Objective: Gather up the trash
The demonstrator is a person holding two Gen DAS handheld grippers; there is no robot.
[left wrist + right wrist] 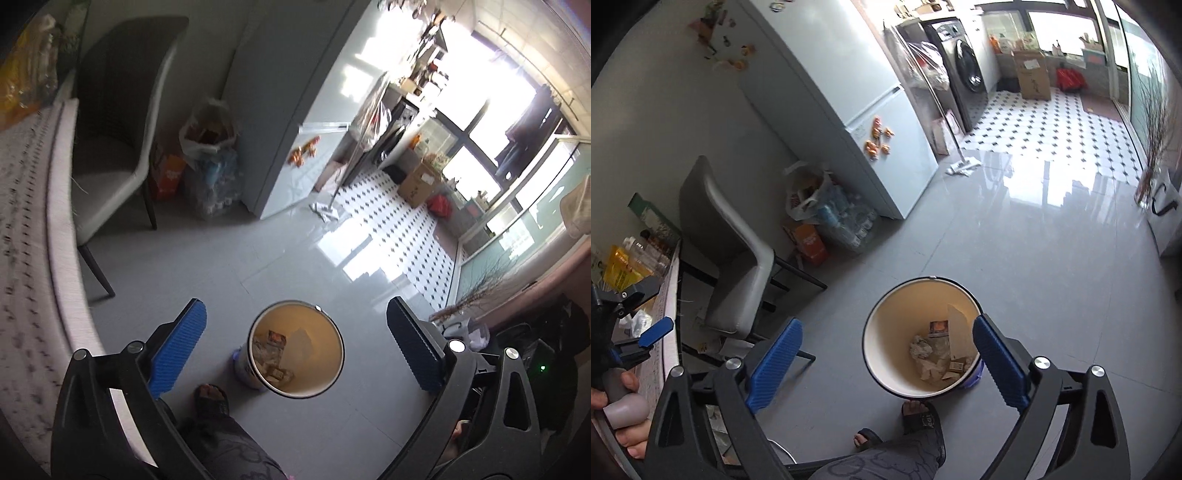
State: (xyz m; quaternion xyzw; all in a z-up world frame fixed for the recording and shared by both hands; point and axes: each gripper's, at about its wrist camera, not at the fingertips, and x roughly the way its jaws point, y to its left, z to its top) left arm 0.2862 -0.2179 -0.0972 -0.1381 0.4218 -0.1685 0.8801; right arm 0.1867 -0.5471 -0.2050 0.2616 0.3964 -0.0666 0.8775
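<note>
Both jaws wide open, empty, trash bin (pixel 295 349) (pixel 921 338) on floor below between them

Both wrist views look steeply down from well above the floor (pixel 295 258); both share the open trash bin (pixel 334 332) and fridge (pixel 849 92).
</note>
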